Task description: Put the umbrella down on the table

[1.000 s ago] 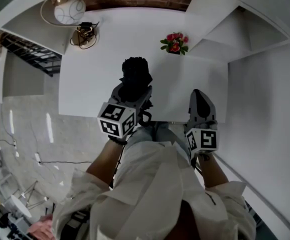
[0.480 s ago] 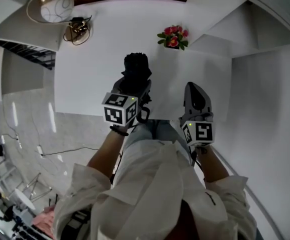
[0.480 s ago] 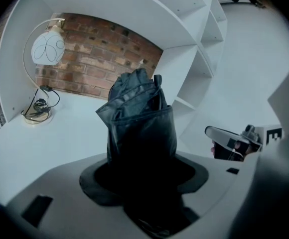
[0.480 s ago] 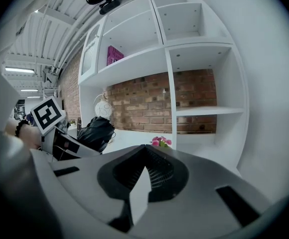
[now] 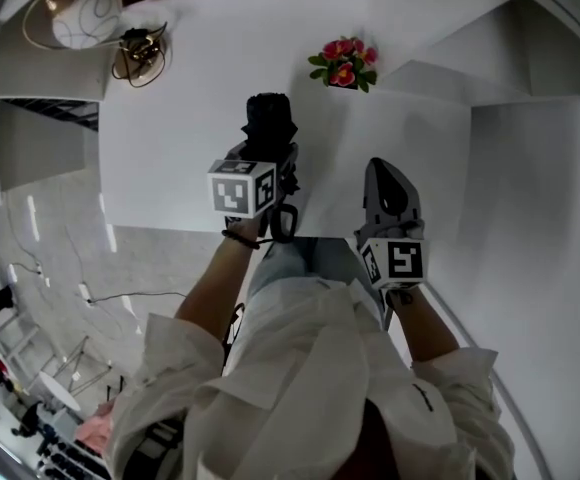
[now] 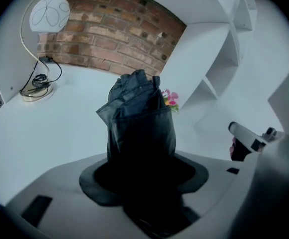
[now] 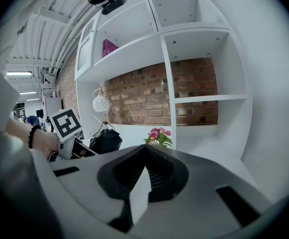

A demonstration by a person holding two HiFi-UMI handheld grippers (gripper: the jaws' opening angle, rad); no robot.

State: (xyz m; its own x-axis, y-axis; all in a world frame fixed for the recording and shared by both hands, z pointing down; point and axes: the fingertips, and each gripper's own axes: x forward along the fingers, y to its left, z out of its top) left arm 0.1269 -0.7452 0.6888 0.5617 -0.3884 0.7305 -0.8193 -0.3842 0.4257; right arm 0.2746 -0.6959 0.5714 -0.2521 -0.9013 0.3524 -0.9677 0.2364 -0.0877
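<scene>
My left gripper (image 5: pixel 267 160) is clamped on the folded black umbrella (image 5: pixel 270 120) over the white table (image 5: pixel 170 108). My right gripper (image 5: pixel 383 175) has its jaws together, holding nothing.

White table (image 5: pixel 170 118) against a red brick wall (image 6: pixel 109 29), white shelving (image 7: pixel 168 78), globe lamp (image 6: pixel 50 14), pink flowers (image 5: pixel 342 63), pale glossy floor (image 5: pixel 50 258) alongside.

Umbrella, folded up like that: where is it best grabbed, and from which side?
Grip the thick middle of the folded umbrella, coming from its handle end, as the left gripper does here. The bundle is long and soft, so jaws closed across its width clamp it, and the far end points out over the table.
</scene>
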